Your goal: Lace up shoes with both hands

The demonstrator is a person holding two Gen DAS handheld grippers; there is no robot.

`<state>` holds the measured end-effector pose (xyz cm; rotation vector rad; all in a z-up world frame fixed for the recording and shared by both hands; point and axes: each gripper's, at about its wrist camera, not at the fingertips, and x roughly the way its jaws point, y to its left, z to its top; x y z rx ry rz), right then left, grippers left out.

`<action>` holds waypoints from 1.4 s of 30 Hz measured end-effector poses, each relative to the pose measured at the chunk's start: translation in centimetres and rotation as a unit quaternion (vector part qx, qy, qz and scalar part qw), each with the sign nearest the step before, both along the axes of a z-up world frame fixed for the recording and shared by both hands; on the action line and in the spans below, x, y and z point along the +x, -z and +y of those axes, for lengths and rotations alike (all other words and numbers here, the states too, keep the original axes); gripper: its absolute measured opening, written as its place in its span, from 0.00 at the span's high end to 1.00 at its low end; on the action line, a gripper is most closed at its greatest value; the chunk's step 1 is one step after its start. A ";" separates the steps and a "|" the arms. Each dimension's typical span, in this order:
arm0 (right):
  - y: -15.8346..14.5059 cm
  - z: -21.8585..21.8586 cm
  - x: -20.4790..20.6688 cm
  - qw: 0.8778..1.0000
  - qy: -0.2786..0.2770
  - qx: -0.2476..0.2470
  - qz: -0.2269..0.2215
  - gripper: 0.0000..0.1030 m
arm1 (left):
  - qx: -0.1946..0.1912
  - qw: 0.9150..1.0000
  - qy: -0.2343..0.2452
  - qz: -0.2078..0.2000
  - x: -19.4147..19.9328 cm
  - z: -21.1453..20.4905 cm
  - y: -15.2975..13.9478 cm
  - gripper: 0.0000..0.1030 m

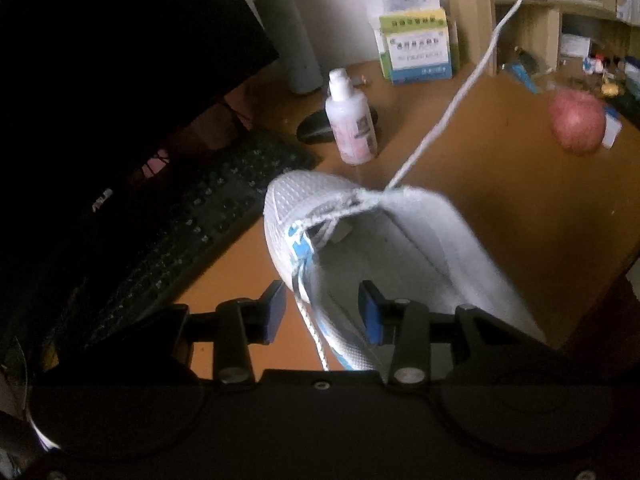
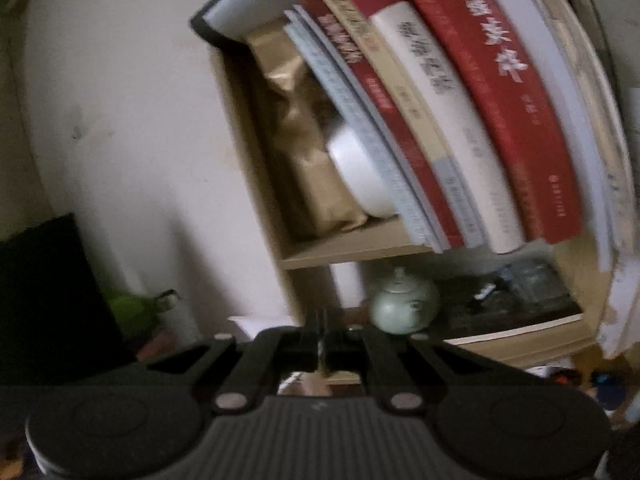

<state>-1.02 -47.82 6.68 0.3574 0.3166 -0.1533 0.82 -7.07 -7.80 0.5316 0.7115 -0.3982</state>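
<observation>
Wooden desk [image 1: 500, 184]: white mesh shoe [image 1: 360, 248], lace [image 1: 452, 108] taut.

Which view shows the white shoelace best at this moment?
The left wrist view: the shoelace runs taut from the shoe up toward the top right. The right wrist view shows only a white sliver between the right gripper's shut jaws.

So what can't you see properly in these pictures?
- Left wrist view: the shoelace runs off the top edge, so its far end is cut off.
- Left wrist view: the shoe heel is hidden behind the left gripper.
- Right wrist view: blurred; the right gripper hides whatever it pinches.
</observation>
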 end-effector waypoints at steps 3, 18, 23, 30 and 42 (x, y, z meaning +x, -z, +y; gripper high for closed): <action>0.6 3.3 1.3 0.995 -0.094 0.026 0.011 0.98 | -0.005 1.000 0.011 -0.008 -0.7 -0.1 -1.4 0.61; 7.4 19.8 7.6 0.894 -0.410 0.127 0.128 0.98 | -0.211 0.975 0.049 0.047 -0.1 0.7 -7.5 0.72; 7.1 20.9 7.4 0.884 -0.436 0.105 0.132 0.97 | -0.222 0.973 0.034 0.047 0.3 1.3 -7.4 0.94; 7.8 21.9 7.8 0.872 -0.455 0.114 0.137 0.94 | -0.226 0.972 0.022 0.052 0.7 1.7 -6.8 0.99; 8.5 25.5 5.0 0.857 -0.487 -0.128 0.114 0.65 | -0.334 0.935 -0.064 0.101 2.5 5.7 -7.0 0.99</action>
